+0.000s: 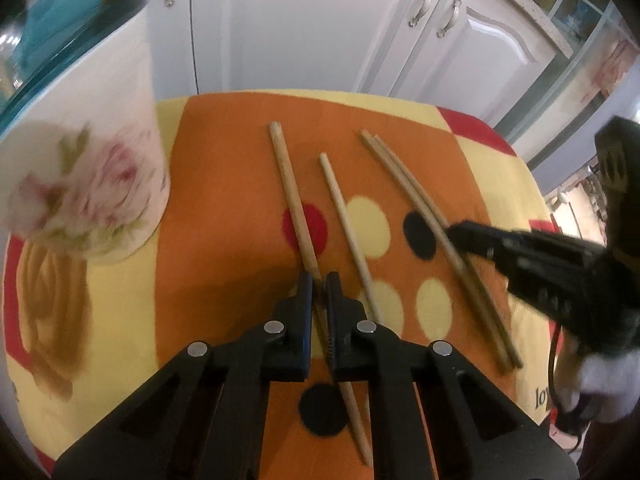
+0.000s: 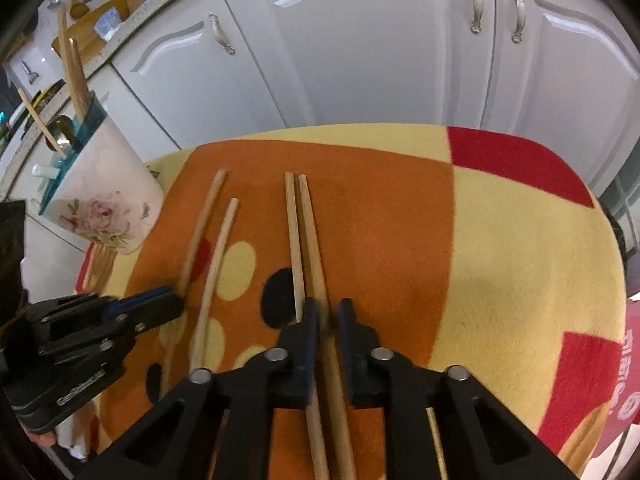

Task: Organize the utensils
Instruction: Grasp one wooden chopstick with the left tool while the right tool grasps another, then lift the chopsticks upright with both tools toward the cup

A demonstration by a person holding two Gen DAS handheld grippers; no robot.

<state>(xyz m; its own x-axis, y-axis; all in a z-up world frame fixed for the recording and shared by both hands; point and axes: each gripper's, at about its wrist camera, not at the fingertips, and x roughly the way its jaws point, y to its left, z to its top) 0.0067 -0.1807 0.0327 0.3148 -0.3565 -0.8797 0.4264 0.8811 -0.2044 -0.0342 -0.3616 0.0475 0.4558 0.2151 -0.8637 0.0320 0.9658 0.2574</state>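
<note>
Left tongs [image 1: 319, 280] clenched on the leftmost chopstick [image 1: 289, 184], right tongs [image 2: 328, 308] on the right pair's outer stick [image 2: 310, 220]. I'd lift level, tips clear, toward holder [image 2: 102, 196] upper left.

Chopsticks [image 1: 294, 200]: pale wood, matt. Tablecloth [image 2: 520, 260]: soft fuzzy cloth. Utensil holder [image 2: 106, 204]: glossy white floral body, translucent teal plastic rim. Cabinet doors [image 2: 360, 48]: smooth satin white, metal handles.
</note>
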